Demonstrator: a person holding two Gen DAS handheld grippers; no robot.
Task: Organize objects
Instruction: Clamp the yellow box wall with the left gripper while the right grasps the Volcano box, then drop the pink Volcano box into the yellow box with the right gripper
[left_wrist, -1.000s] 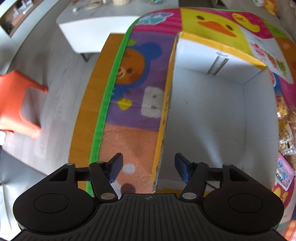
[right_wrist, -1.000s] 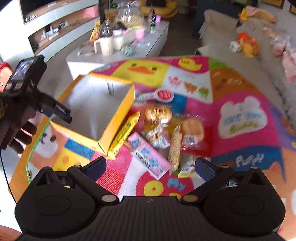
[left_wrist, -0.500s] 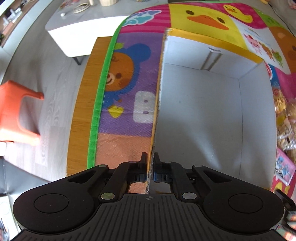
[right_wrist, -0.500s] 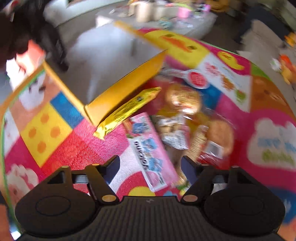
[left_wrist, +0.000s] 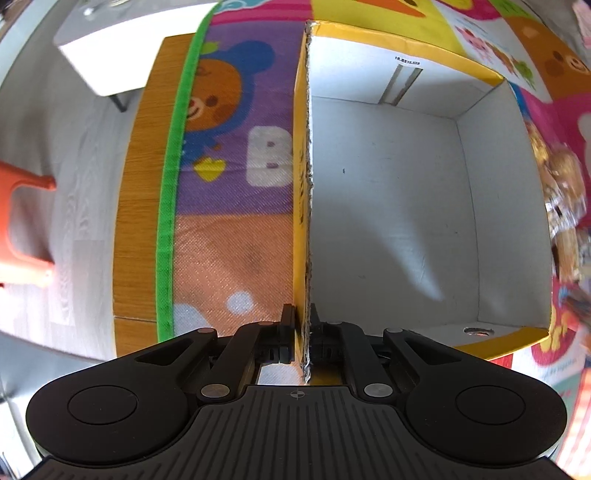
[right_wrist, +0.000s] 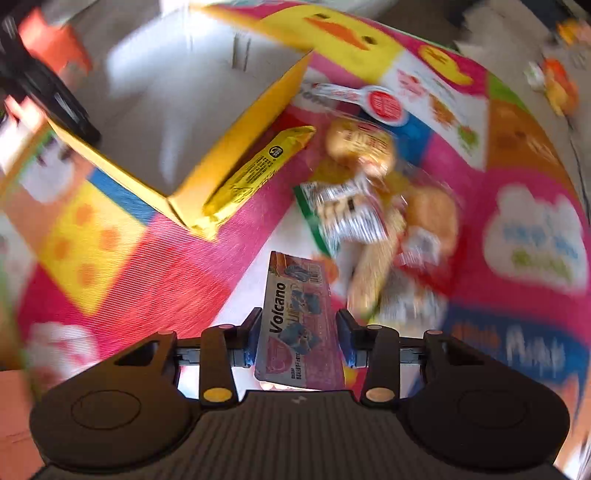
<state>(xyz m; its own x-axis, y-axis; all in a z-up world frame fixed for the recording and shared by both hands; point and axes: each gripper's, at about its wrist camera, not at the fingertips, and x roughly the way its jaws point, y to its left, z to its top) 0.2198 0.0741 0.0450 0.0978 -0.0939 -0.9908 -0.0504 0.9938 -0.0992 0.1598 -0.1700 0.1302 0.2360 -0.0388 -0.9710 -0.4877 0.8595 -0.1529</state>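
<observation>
A yellow cardboard box (left_wrist: 388, 206) with a bare white inside stands on the colourful play mat (left_wrist: 229, 236). My left gripper (left_wrist: 303, 317) points straight down and is shut on the box's left wall (left_wrist: 301, 184), one pad on each side. In the right wrist view, a pink "Volcano" snack packet (right_wrist: 295, 314) lies flat on the mat between the fingers of my right gripper (right_wrist: 299, 328). Its jaws are closing, and the pads stand right beside the packet's long edges. A yellow wrapped bar (right_wrist: 255, 173) leans against the box's outer wall (right_wrist: 236, 147).
A pile of several snack bags (right_wrist: 369, 206) lies just beyond the pink packet. The mat covers a wooden table, whose edge (left_wrist: 136, 221) shows at the left. An orange stool (left_wrist: 22, 221) and a white low table (left_wrist: 122, 48) stand on the floor beyond.
The left gripper closed onto the box wall and stayed there. The right gripper swung down toward the mat and narrowed its jaws around the pink packet.
</observation>
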